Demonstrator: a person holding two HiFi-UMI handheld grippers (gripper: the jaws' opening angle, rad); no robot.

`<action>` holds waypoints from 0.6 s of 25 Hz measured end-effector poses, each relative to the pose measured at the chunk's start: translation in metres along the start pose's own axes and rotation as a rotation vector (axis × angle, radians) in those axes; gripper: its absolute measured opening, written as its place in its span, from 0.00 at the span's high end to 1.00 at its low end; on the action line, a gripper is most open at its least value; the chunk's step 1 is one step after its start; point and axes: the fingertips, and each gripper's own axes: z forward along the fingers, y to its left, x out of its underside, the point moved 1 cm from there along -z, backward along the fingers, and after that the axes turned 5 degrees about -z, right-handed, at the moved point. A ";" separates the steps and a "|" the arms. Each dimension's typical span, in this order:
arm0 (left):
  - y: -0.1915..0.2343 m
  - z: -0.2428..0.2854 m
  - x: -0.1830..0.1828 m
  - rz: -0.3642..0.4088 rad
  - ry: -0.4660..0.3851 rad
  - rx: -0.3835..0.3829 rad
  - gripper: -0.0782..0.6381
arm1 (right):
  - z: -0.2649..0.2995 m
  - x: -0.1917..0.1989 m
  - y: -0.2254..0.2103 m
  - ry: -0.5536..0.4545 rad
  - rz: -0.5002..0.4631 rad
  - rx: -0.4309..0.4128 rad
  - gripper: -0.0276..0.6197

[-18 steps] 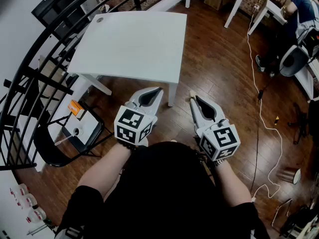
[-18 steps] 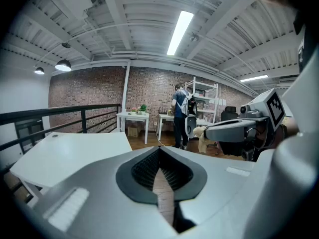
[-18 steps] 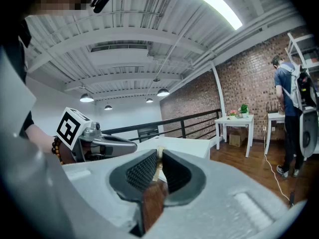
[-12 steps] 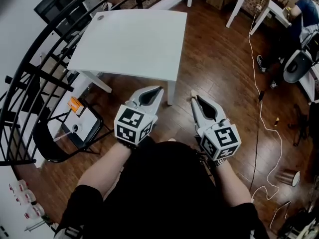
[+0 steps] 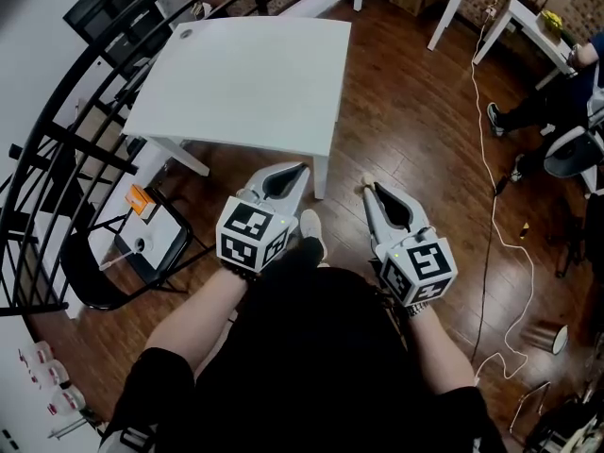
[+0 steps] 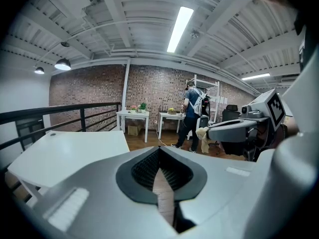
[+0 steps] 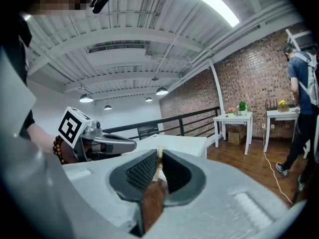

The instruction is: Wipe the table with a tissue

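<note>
Jaws of the left gripper (image 5: pixel 298 170) meet on nothing; those of the right gripper (image 5: pixel 369 188) pinch a small cream tissue (image 5: pixel 364 178) at their tips. Both hang just short of the white counter (image 5: pixel 245 74), off its near edge.

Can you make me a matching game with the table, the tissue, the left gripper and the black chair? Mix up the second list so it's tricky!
Things:
1. table
2. tissue
3. left gripper
4. chair

Clues:
A. fingers shut, nothing between them
B. black, low at the left of the head view
C. white, ahead of both grippers
D. pinched in the right gripper

Pairs: 1-C, 2-D, 3-A, 4-B.
</note>
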 end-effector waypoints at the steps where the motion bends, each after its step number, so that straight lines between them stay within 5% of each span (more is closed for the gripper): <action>1: 0.002 0.003 -0.001 -0.002 0.000 0.001 0.87 | 0.002 0.000 -0.003 0.003 0.000 0.001 0.92; 15: 0.057 0.081 -0.001 -0.088 0.022 -0.008 0.87 | 0.075 -0.003 -0.063 0.091 -0.009 -0.014 0.92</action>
